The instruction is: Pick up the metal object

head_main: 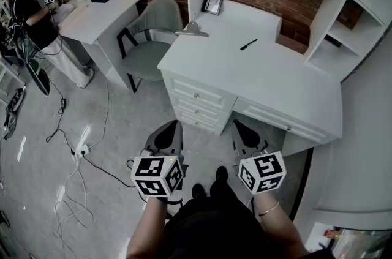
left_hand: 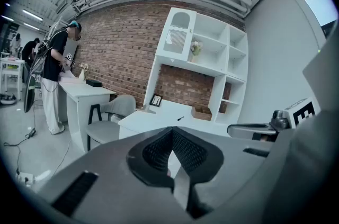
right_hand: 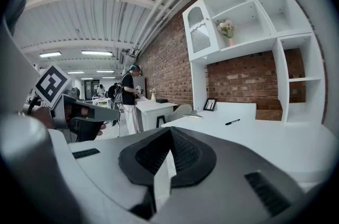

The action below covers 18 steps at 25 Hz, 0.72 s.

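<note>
The metal object [head_main: 191,30] is a small grey piece lying at the far left edge of the white desk [head_main: 275,86]. It also shows as a small grey shape on the desk in the left gripper view [left_hand: 143,108] and in the right gripper view [right_hand: 195,116]. My left gripper [head_main: 168,135] and right gripper [head_main: 247,133] hang side by side over the floor in front of the desk drawers, well short of the object. The left gripper [left_hand: 172,130] is shut with nothing between its pads. The right gripper [right_hand: 170,130] is shut and empty too.
A black pen [head_main: 248,44] lies mid-desk and a picture frame [head_main: 212,3] leans at the back. A grey chair [head_main: 153,37] stands left of the desk, beside a second white table [head_main: 101,16] where a person [head_main: 30,13] stands. Cables [head_main: 73,153] trail over the floor.
</note>
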Motion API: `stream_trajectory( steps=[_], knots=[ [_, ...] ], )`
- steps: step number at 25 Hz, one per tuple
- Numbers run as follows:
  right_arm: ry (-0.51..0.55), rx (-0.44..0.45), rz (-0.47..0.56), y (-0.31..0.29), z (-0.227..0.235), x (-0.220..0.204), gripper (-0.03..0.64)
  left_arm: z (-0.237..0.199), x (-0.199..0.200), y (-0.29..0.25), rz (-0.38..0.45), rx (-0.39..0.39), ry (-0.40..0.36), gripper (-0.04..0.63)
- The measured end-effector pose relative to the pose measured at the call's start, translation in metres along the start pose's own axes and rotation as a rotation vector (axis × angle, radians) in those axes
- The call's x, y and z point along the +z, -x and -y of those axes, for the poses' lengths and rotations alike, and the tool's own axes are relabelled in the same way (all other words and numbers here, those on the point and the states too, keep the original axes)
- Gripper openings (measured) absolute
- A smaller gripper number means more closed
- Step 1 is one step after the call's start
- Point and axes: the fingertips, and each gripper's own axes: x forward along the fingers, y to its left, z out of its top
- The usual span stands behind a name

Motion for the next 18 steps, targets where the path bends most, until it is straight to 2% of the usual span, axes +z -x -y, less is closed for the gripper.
stream_trajectory(
  steps=[12, 18],
  knots=[
    [-0.009, 0.017, -0.007, -0.003, -0.003, -0.009, 0.005, -0.007, -0.013, 0.0, -0.006, 0.014, 0.019, 0.009],
    [-0.025, 0.006, -0.006, -0.005, 0.0, -0.005, 0.005, -0.018, -0.015, -0.004, -0.012, 0.028, 0.004, 0.009]
  ],
)
